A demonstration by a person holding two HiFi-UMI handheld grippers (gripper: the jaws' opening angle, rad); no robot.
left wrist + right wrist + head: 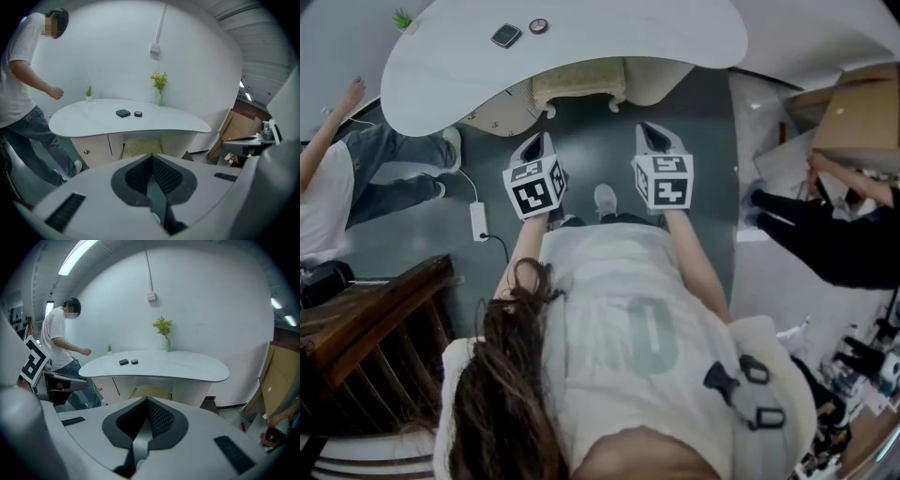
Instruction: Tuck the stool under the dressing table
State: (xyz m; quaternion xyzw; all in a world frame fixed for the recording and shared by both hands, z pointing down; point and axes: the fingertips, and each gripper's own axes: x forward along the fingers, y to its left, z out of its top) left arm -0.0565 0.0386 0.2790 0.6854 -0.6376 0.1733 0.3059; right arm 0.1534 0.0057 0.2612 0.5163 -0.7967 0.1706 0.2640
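The white kidney-shaped dressing table point(581, 47) stands ahead by the wall. The cream upholstered stool point(578, 86) sits in the gap beneath its top, only its near edge and legs showing from above. It also peeks out under the table point(93, 124) as the stool point(142, 147) in the left gripper view, and as the stool point(152, 392) in the right gripper view. My left gripper point(541, 141) and right gripper point(650, 132) hang side by side short of the stool, both shut with nothing between the jaws. The left gripper point(151, 159) and right gripper point(147, 404) point at the table.
A person in a white T-shirt and jeans point(337, 178) stands at the table's left end. A power strip point(478, 221) lies on the floor, dark wooden furniture point(366, 328) at lower left. Cardboard boxes point(862, 112) and a person in black point(825, 234) are on the right.
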